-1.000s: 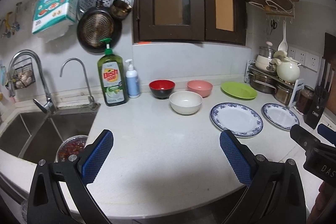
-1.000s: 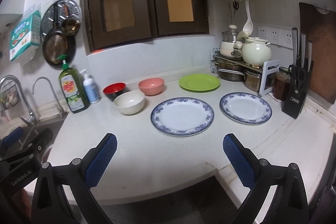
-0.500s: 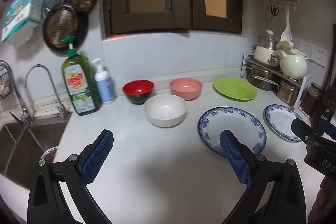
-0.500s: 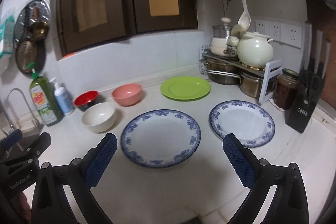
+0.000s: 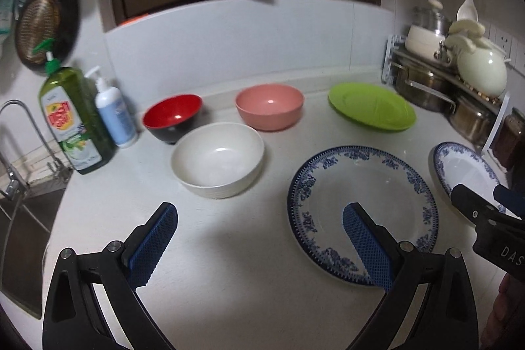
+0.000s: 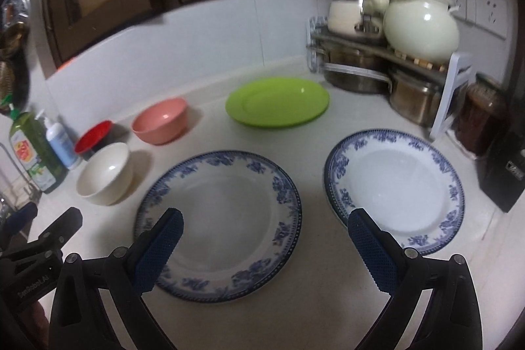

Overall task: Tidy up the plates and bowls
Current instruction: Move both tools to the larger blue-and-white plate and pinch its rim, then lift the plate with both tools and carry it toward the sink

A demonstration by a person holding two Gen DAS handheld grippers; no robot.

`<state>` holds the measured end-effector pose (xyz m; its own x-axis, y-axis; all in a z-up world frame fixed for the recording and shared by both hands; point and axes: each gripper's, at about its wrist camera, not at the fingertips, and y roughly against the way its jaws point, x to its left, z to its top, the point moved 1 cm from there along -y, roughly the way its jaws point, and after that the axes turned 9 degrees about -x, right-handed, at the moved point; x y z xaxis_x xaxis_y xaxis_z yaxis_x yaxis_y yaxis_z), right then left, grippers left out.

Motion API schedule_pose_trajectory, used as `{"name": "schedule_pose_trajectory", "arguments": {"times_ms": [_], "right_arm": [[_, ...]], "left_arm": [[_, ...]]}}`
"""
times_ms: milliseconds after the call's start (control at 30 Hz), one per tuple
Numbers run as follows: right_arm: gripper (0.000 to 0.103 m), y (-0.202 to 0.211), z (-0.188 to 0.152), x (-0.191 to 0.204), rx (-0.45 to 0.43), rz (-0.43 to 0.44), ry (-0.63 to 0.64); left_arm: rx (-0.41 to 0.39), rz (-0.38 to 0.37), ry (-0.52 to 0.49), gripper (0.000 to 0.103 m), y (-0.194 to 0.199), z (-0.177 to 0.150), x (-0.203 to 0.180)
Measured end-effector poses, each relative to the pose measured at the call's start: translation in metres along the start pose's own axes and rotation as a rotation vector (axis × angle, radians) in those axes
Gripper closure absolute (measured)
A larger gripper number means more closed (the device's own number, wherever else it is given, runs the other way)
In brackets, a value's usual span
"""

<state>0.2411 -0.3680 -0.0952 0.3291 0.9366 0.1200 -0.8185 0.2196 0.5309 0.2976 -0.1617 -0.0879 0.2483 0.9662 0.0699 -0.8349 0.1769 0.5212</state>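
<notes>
Plates lie ahead of both my empty, spread fingers; large plate (image 6: 223,222) nearest my right gripper (image 6: 264,255), left gripper (image 5: 259,248) beside it.

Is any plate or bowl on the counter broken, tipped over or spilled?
Nothing stands out. The white bowl, pink bowl and red bowl sit upright and look empty; the green plate and both blue-rimmed plates lie flat, with no visible damage.

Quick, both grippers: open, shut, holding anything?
Left gripper: open, holding nothing.
Right gripper: open, holding nothing.
</notes>
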Motion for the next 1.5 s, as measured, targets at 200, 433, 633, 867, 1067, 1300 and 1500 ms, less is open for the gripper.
{"name": "schedule_pose_trajectory", "arguments": {"times_ms": [200,433,633,867,1067,1300,1500], "right_arm": [[0.005,-0.035,-0.010,-0.011,0.072,-0.012,-0.024],[0.011,-0.068,-0.022,-0.018,0.154,-0.010,-0.045],[0.019,-0.088,-0.026,-0.013,0.197,-0.008,-0.054],[0.033,-0.105,-0.027,-0.007,0.232,-0.009,-0.055],[0.042,-0.112,-0.025,-0.004,0.242,-0.013,-0.038],[0.051,-0.114,-0.023,-0.002,0.248,-0.026,-0.003],[0.063,-0.115,-0.023,-0.002,0.250,-0.041,0.021]], "left_arm": [[0.066,-0.024,-0.026,0.000,-0.038,-0.007,-0.010],[0.139,-0.039,-0.052,0.007,-0.078,-0.017,-0.023],[0.178,-0.060,-0.066,0.015,-0.100,-0.017,-0.033],[0.219,-0.087,-0.073,0.026,-0.119,-0.019,-0.042],[0.253,-0.106,-0.062,0.036,-0.128,-0.022,-0.042],[0.280,-0.129,-0.055,0.047,-0.134,-0.024,-0.042],[0.279,-0.144,-0.048,0.056,-0.135,-0.023,-0.042]]}}
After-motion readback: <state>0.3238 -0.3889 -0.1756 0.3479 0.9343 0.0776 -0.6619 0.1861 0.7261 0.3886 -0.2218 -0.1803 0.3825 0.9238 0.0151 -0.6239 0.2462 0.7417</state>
